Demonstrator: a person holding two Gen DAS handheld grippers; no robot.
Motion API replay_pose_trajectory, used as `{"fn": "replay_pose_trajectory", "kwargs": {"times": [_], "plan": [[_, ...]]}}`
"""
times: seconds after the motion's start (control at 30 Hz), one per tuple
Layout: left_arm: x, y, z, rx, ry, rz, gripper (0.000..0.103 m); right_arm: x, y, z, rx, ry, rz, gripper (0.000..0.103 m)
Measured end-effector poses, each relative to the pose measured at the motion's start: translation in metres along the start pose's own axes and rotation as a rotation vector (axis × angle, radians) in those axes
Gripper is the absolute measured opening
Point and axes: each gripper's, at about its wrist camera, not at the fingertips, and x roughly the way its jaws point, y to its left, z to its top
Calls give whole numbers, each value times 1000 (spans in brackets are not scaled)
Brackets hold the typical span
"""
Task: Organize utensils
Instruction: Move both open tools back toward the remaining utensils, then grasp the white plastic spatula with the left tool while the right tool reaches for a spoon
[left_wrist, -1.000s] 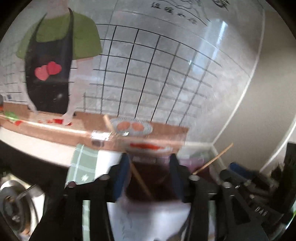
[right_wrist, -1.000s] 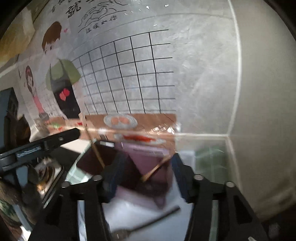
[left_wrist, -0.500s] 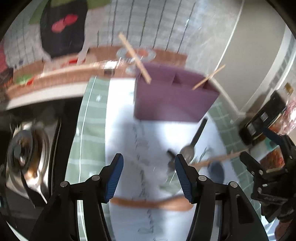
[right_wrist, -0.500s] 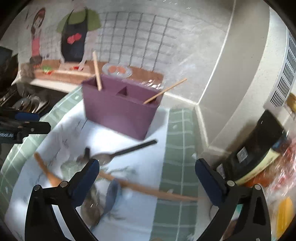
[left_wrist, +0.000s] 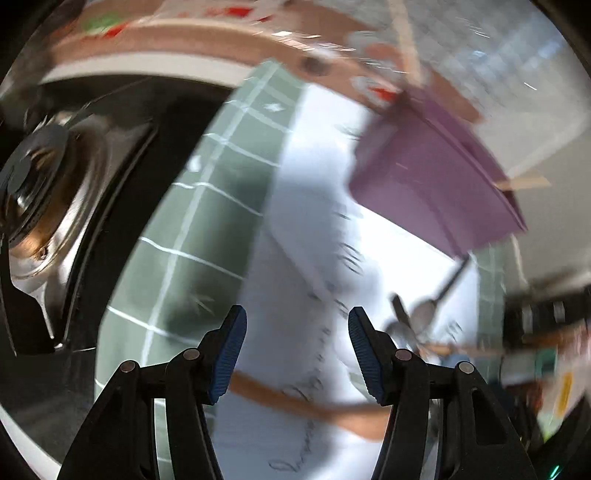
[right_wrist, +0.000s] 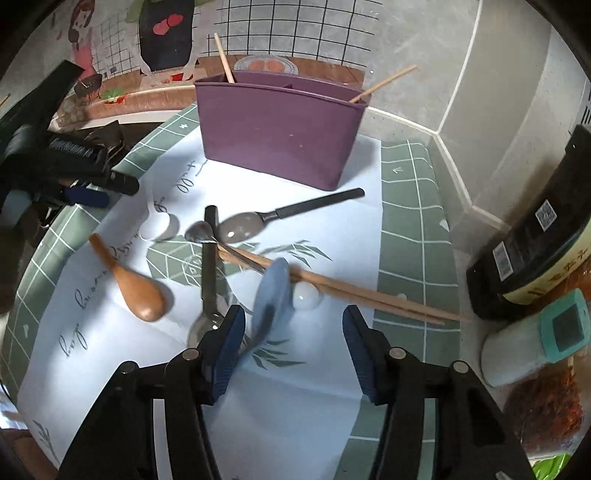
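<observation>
Both grippers have dropped from the purple holder (right_wrist: 280, 125) toward the heap. The right gripper (right_wrist: 291, 341), jaws just narrowing but empty, hovers over the blue spoon (right_wrist: 271, 291); crossed chopsticks (right_wrist: 354, 291) at two o'clock could snag. The left gripper (left_wrist: 295, 350) is apart, empty.

Both grippers point steeply down toward the purple utensil holder (right_wrist: 280, 129) and the mat in front of it. The left gripper (left_wrist: 293, 354) hangs well in front and to the left of the holder, jaws apart, nothing between the blue pads (left_wrist: 231, 354). The right gripper (right_wrist: 291, 347) sits in front of the holder; its jaws have just been closing from wide to about half apart, with no pad pressing on anything.
</observation>
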Motion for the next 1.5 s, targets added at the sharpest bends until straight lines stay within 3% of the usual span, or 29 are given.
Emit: {"fn": "replay_pose_trajectory", "kwargs": {"times": [0.13,0.27,0.4,0.5,0.53,0.6,0.8,1.0,1.07,1.23,1.37,1.43,1.5], "plan": [[22,-7,13,-45,85,-1,56,3,-5,-3,-12,2,-10,52],[26,-28,21,-42,90,53,49,5,-10,0,-21,-5,-7,52],[37,-60,23,118,36,189,39,8,-14,2,-27,-13,-13,52],[39,-78,14,246,-11,245,22,10,-19,6,-21,-16,20,53],[38,-79,10,264,-20,241,14,10,-20,8,-30,-19,39,54],[34,-78,2,288,-28,211,9,9,-19,13,-75,-19,94,53],[1,-57,-30,343,-53,147,9,0,-38,38,-159,-10,194,54],[-29,-31,-53,301,-79,83,9,12,-47,37,-156,66,210,54],[-33,-28,-57,295,-89,76,9,19,-45,33,-141,97,235,41],[-34,-24,-62,279,-81,43,9,38,-35,25,-85,154,253,32],[-32,-23,-65,281,-63,29,9,54,-23,22,-105,196,205,28],[-34,-22,-66,285,-62,24,9,54,-16,23,-174,185,151,19],[-37,-20,-66,284,-64,21,9,52,-16,28,-216,164,89,19]]}}
